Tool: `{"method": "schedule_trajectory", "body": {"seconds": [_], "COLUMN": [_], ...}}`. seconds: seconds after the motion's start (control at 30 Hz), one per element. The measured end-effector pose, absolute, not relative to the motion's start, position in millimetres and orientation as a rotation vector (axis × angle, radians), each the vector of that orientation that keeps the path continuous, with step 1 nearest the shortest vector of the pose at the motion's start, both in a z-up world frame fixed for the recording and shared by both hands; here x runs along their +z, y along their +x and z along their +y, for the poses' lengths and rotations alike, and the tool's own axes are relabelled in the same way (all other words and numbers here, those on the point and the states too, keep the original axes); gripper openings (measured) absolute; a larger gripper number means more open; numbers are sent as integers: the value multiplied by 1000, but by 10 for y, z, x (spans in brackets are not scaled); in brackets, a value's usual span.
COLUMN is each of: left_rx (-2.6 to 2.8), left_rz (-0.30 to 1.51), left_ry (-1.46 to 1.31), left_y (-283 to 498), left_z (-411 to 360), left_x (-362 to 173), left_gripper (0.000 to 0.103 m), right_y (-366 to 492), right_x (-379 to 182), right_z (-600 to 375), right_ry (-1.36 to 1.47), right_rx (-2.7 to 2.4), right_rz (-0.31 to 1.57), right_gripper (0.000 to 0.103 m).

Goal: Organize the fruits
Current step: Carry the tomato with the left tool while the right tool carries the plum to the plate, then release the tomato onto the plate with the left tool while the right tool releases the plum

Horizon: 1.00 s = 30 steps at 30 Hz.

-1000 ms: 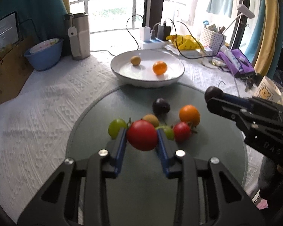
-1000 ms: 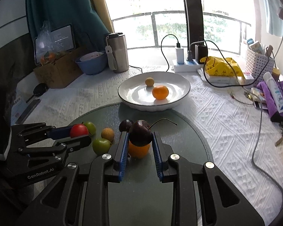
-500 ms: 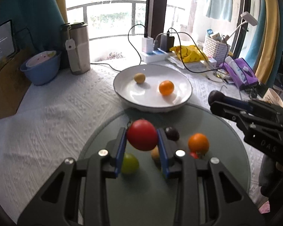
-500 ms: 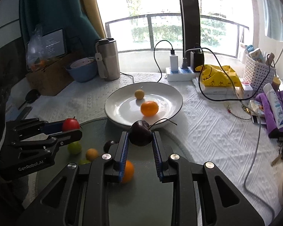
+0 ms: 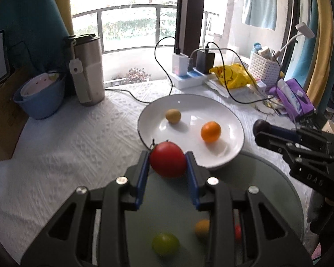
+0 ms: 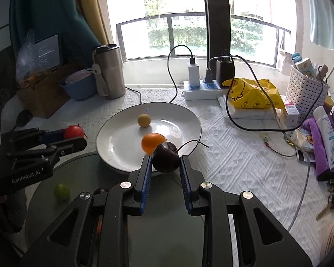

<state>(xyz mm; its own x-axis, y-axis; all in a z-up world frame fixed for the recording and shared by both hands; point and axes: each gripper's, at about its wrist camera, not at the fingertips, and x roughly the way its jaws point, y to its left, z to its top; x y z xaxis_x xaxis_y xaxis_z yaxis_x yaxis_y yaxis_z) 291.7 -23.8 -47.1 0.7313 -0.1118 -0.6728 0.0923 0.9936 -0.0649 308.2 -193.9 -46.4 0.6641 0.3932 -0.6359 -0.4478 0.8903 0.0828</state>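
We see left gripper (image 5: 168, 163) tilted down, clamping round red tomato (image 5: 168, 162); right gripper (image 6: 165, 163) clamping dark stemmed cherry (image 6: 166, 160), plate (image 6: 113, 142) just ahead.

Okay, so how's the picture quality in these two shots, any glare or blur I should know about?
Left wrist view: the window is blown out white, the green fruit near the bottom is soft, straight lines bow. Right wrist view: backlit too, the white plate shows glare spots, the corners go dark.
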Motion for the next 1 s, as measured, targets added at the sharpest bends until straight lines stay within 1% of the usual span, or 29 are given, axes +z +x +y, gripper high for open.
{"method": "schedule_trajectory", "body": {"seconds": [0.43,0.77,1.0], "left_rx": [-168,-159,-173], "left_rz": [813,852,864], "left_ry": [-87,-120,-137], "left_y": [3468,3691,3768], "left_z": [-182,-100,-64], "left_x": [-607,-715,-733], "left_gripper": [34,34,34], "right_y": [3525,3825,3889], "right_x": [-558,-729,-741], "right_z": [-1813,-1738,-1681], "right_ry": [-94,-102,-104], "right_rx": [485,469,472], "right_rz": [713,766,772], "right_gripper": [27,27,27]}}
